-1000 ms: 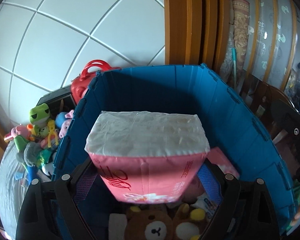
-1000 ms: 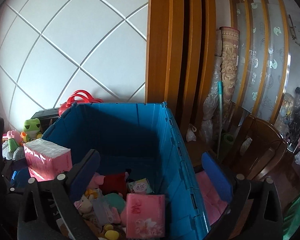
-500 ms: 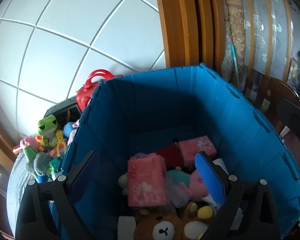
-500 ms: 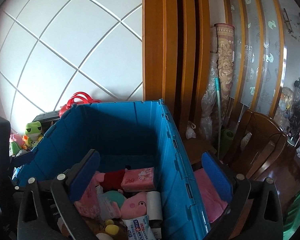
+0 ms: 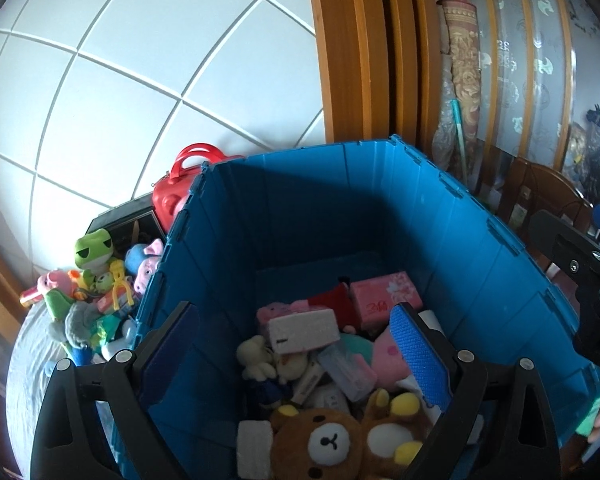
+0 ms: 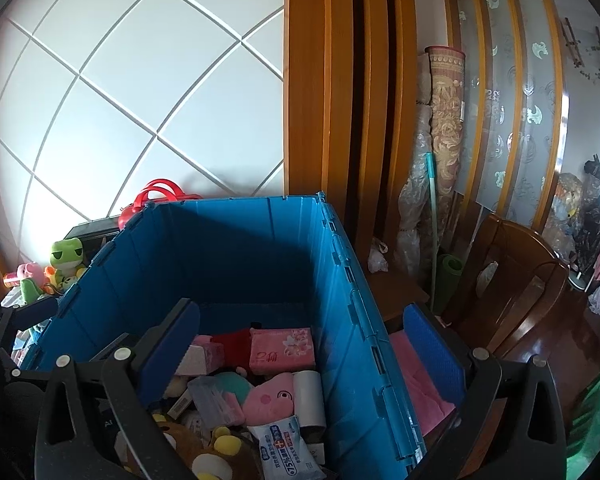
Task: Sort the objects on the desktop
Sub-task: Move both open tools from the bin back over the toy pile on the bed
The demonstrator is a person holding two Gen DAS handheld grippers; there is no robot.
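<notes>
— So where had the sorting got to?

— Well, the blue crate (image 5: 480, 248) already held a heap: a brown bear (image 5: 324, 444) at the near end, and a pink tissue pack (image 5: 300, 330) lying tilted on top, which I took for just dropped. The left gripper (image 5: 296, 356) hovered over it, jaws wide, gripping nothing.

— And the right gripper (image 6: 300, 348)?

— Spread open too, empty, straddling the crate's right wall.

— Next?

— Probably a reach left to the toy pile, the green frog (image 5: 93, 249) say.
</notes>
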